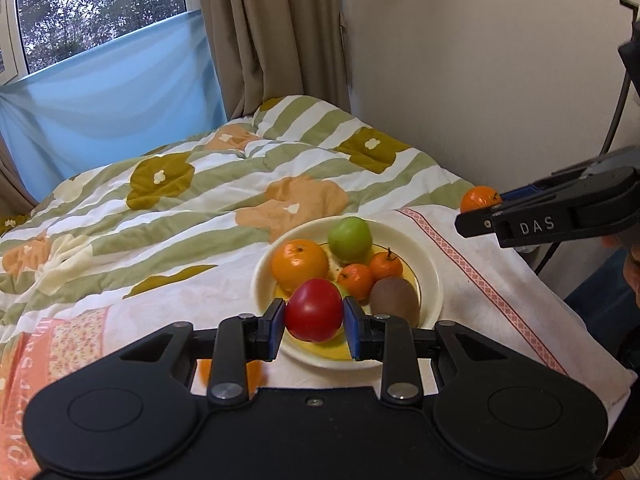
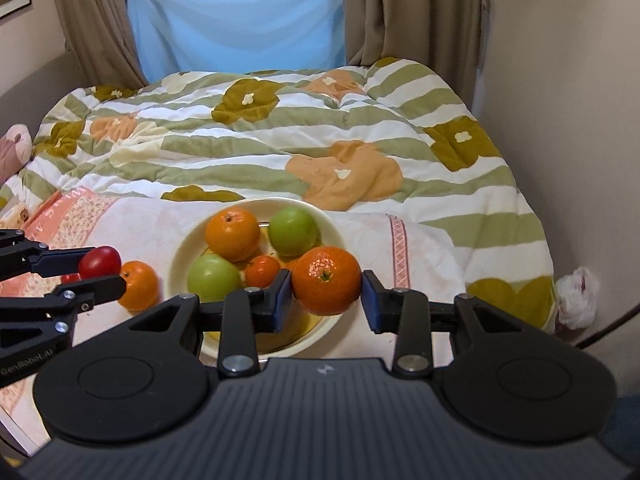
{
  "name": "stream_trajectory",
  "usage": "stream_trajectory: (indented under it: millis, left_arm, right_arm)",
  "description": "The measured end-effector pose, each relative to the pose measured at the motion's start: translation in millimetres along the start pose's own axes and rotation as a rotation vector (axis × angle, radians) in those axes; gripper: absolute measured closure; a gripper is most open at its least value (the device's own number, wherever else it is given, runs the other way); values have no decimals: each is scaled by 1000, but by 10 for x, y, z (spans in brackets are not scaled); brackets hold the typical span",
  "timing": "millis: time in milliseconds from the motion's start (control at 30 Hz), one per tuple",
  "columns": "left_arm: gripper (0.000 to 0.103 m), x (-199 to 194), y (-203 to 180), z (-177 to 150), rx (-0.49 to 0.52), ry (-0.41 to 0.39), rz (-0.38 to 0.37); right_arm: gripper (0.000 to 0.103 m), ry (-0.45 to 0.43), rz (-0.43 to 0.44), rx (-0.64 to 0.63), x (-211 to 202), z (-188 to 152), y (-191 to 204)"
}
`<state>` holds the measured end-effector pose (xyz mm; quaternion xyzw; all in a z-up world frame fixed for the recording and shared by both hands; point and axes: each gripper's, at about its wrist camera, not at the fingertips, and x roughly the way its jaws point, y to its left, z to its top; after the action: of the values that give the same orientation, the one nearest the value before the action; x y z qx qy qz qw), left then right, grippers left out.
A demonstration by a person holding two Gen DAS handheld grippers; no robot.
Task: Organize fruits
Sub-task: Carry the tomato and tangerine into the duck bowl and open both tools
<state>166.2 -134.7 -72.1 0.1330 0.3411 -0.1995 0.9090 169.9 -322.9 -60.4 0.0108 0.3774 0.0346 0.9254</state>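
A cream plate (image 1: pixel 434 280) (image 2: pixel 182 248) sits on a white cloth on the bed. It holds an orange (image 1: pixel 299 265), a green apple (image 1: pixel 350 239), two small tangerines (image 1: pixel 386 266), and a kiwi (image 1: pixel 395 298). My left gripper (image 1: pixel 315 320) is shut on a red apple (image 1: pixel 315 310) above the plate's near rim; it also shows in the right wrist view (image 2: pixel 100 260). My right gripper (image 2: pixel 326 298) is shut on a big tangerine (image 2: pixel 326 280), held above the plate's right edge. It shows at the right in the left wrist view (image 1: pixel 479 199). A second green apple (image 2: pixel 213 278) lies on the plate.
A loose orange (image 2: pixel 138 285) lies on the cloth left of the plate. A floral quilt (image 1: pixel 200 184) covers the bed behind. A wall (image 1: pixel 480 60) stands at the right, curtains and a window at the back. A crumpled white bag (image 2: pixel 576 300) lies by the bed's right corner.
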Motion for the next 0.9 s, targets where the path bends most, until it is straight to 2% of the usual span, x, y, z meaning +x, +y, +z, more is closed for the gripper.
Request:
stream_trajectory:
  millis: [333,633,667,700,733,767,800,900]
  left_arm:
    - [69,513,-317,12,4,59,34]
    - [67,750,-469,-61,28,100,60]
    - [64,750,-486,-63,32,93,65]
    - [50,746,-497,-60,38,87,70]
    - [43,732,-508,-60,46,79,74]
    - [28,724,-515,-52,55,70,80]
    - [18,704,-525,-54,64,60,93]
    - [17,654,-510,-48,64,60,108]
  right_arm:
    - [52,30,72,-71,420,90,-214]
    - [52,51,121,-86,716,112,-269]
    - [52,51,124,-86,735,117,-266]
    - [52,52,126,-86,750,119,-262]
    - [52,52,130,-86,764,121,-264]
    - [52,53,133,-86,773,120,-263]
    - [52,54,136,-86,782,120,-267]
    - [52,58,143,-91,798,126,-251]
